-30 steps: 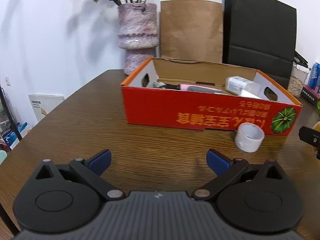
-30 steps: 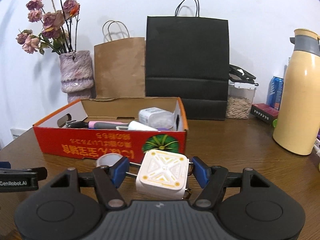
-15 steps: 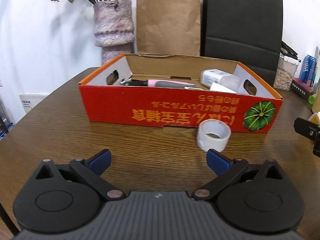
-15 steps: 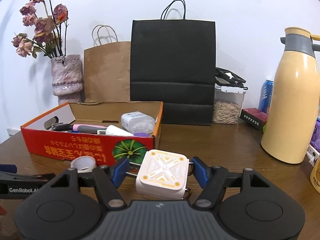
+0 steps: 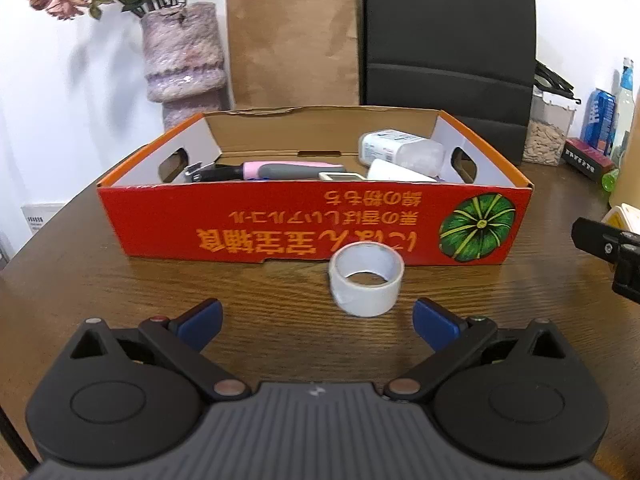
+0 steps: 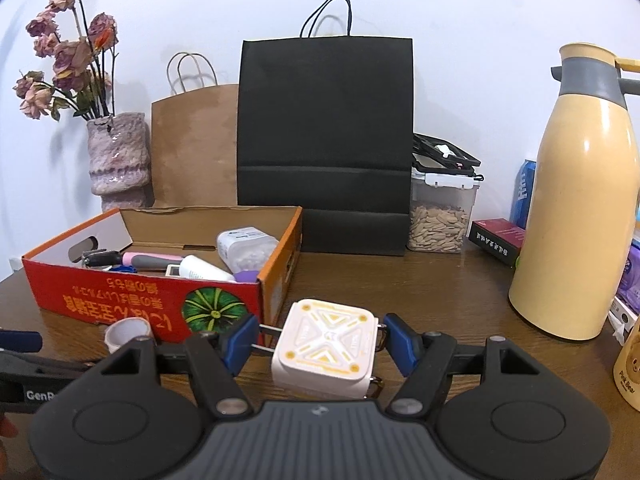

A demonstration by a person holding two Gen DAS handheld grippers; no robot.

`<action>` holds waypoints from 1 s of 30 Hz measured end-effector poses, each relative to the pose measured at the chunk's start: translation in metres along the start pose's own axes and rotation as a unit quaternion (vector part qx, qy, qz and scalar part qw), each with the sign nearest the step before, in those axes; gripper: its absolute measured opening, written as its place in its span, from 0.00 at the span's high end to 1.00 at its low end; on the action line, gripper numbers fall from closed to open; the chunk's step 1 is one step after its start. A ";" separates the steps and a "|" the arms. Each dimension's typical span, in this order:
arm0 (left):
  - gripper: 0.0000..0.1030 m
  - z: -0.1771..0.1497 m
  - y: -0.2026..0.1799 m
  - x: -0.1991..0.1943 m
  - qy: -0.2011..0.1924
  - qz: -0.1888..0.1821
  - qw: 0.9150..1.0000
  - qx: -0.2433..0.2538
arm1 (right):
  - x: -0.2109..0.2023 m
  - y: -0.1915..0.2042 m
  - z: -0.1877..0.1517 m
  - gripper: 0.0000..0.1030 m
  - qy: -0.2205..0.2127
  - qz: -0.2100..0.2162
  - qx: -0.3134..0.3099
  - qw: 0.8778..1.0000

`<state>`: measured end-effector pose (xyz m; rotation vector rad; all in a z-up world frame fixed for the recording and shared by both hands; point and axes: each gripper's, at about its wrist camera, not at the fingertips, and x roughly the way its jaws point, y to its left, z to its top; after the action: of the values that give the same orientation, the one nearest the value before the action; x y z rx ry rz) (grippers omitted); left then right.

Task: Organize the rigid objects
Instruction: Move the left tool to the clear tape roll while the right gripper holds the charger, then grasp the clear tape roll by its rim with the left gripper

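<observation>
Dark wood-grain surface [image 5: 120,300] is shown against a white wall, with a brown paper bag [image 6: 196,144], a black paper bag [image 6: 324,140] and a vase [image 6: 118,156] of dried flowers lined up at the back. A red cardboard box [image 5: 280,224] is placed on the surface, containing a pink-handled tool [image 5: 280,169], a white bottle [image 5: 396,148] and a white tube [image 5: 400,176]. A roll of tape [image 5: 366,278] is laid flat just in front of the box. The left tongs [image 5: 316,322] are held wide open and empty, near the tape but apart from it. The right tongs [image 6: 320,338] are closed on a white square charger [image 6: 326,342], gripped by its sides above the surface, right of the box. A cream thermos jug [image 6: 580,200] is stood at the right.
</observation>
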<state>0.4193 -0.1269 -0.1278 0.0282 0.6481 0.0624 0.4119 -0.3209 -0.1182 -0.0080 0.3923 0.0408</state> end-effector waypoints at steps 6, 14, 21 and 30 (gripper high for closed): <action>0.00 0.007 -0.009 0.009 -0.002 -0.003 1.000 0.003 | 0.008 -0.006 0.000 0.34 0.003 0.000 0.000 1.000; 0.00 0.016 -0.016 0.026 0.010 -0.002 1.000 0.002 | 0.016 -0.008 0.001 0.34 0.002 0.003 0.003 1.000; 0.13 0.020 -0.023 0.032 0.008 0.001 1.000 0.018 | 0.024 -0.004 0.001 0.34 0.000 0.005 0.001 1.000; 0.56 0.020 -0.026 0.034 0.008 -0.022 0.999 0.025 | 0.026 -0.002 -0.001 0.34 0.004 0.008 0.005 1.000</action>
<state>0.4594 -0.1503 -0.1331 0.0610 0.6667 0.0049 0.4357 -0.3217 -0.1292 0.0052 0.4002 0.0553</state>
